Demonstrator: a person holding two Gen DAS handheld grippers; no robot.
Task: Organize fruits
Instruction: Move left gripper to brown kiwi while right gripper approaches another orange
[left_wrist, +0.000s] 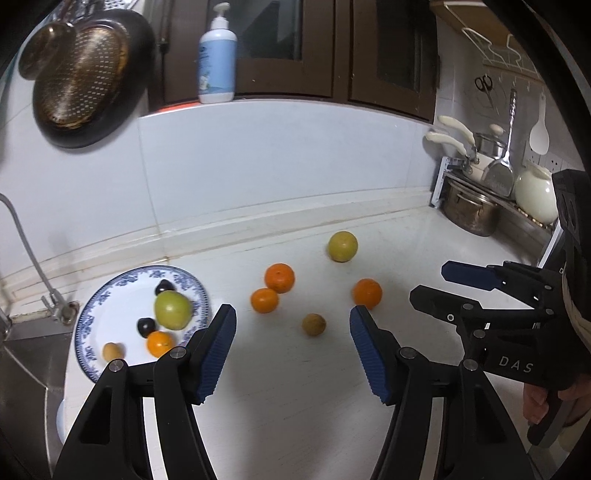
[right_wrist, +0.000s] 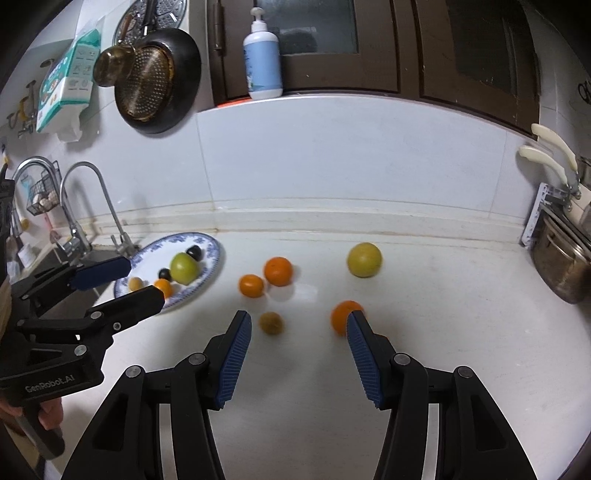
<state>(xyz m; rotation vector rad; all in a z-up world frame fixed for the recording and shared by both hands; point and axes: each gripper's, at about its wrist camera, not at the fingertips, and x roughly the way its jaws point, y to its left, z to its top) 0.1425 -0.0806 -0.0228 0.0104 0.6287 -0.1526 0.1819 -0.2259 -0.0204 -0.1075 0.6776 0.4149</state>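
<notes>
Left wrist view: left gripper spread wide over bare white counter, nothing between the blue pads; small brown fruit just ahead between the tips, untouched. Blue-patterned plate at the counter's left edge beside the sink, near rim hidden behind the left finger; on it a green fruit, two dark ones, a small orange and a small tan one. Loose on the counter: two oranges touching, a lone orange, a yellow-green fruit nearest the backsplash ledge. Right wrist view: right gripper likewise spread and empty, right tip overlapping the lone orange in view, contact unclear. Open counter toward the near edge; pots crowding the far right corner.
</notes>
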